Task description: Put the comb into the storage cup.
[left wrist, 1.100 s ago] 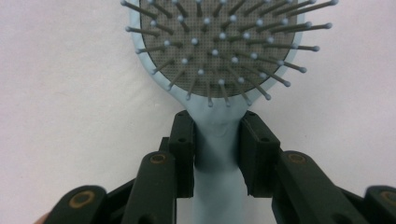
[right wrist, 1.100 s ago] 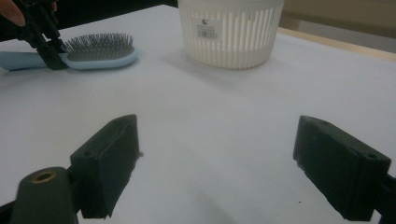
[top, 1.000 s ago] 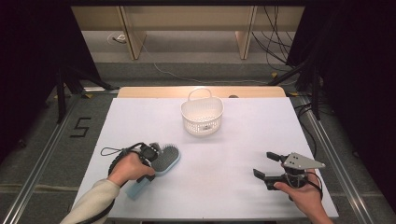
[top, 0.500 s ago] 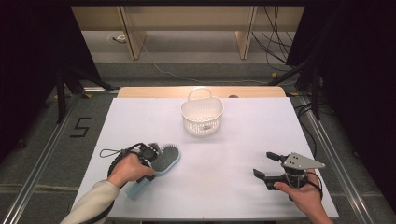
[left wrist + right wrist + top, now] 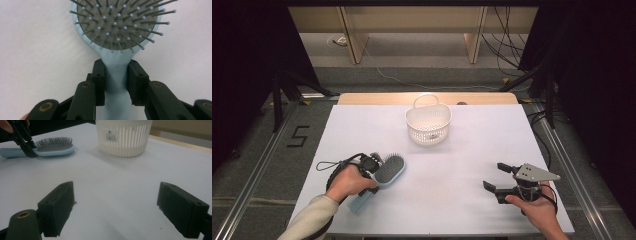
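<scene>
A light blue hairbrush (image 5: pixel 390 169) with grey bristles lies bristles-up on the white table (image 5: pixel 462 150), at the front left. My left gripper (image 5: pixel 373 176) is shut on the neck of the hairbrush (image 5: pixel 115 25), just below its head; both pads press the handle's sides in the left gripper view (image 5: pixel 117 72). My right gripper (image 5: pixel 494 176) rests at the front right, open, nothing between its jaws (image 5: pixel 117 205). From the right gripper view the hairbrush (image 5: pixel 53 146) lies flat on the table, far left.
A white slatted plastic basket (image 5: pixel 428 125) with a handle stands at the back centre of the table, also ahead in the right gripper view (image 5: pixel 123 137). A wooden strip (image 5: pixel 377 98) borders the far edge. Dark floor and metal rails surround the table.
</scene>
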Action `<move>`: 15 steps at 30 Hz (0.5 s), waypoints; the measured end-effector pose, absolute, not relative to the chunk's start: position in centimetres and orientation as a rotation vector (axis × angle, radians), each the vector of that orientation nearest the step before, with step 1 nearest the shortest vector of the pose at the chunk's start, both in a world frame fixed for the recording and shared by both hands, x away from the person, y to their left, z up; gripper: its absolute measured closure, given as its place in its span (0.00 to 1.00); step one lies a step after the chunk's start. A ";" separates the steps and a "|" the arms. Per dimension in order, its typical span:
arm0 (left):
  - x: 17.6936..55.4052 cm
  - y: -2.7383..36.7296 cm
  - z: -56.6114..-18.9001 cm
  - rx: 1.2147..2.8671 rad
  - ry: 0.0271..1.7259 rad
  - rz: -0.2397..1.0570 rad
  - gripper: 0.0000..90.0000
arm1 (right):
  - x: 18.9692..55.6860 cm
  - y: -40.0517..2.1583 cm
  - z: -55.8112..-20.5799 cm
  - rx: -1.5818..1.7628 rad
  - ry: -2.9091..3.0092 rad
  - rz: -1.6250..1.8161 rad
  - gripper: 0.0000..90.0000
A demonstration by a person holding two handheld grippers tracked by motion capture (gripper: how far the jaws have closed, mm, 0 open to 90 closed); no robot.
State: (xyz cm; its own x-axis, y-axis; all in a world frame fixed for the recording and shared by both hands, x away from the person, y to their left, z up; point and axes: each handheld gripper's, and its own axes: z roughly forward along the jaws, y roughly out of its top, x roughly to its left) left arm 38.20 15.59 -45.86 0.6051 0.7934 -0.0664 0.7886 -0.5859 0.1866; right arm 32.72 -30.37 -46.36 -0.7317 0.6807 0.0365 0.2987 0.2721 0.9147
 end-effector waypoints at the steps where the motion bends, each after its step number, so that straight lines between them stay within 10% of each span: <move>1: 38.2 15.6 -45.9 2.634 1.314 0.035 0.78 | 32.7 -30.4 -46.4 0.889 2.184 1.448 0.17; 15: 37.2 17.1 -44.4 2.385 1.171 0.371 0.78 | 32.7 -30.4 -46.4 0.887 2.186 1.447 0.17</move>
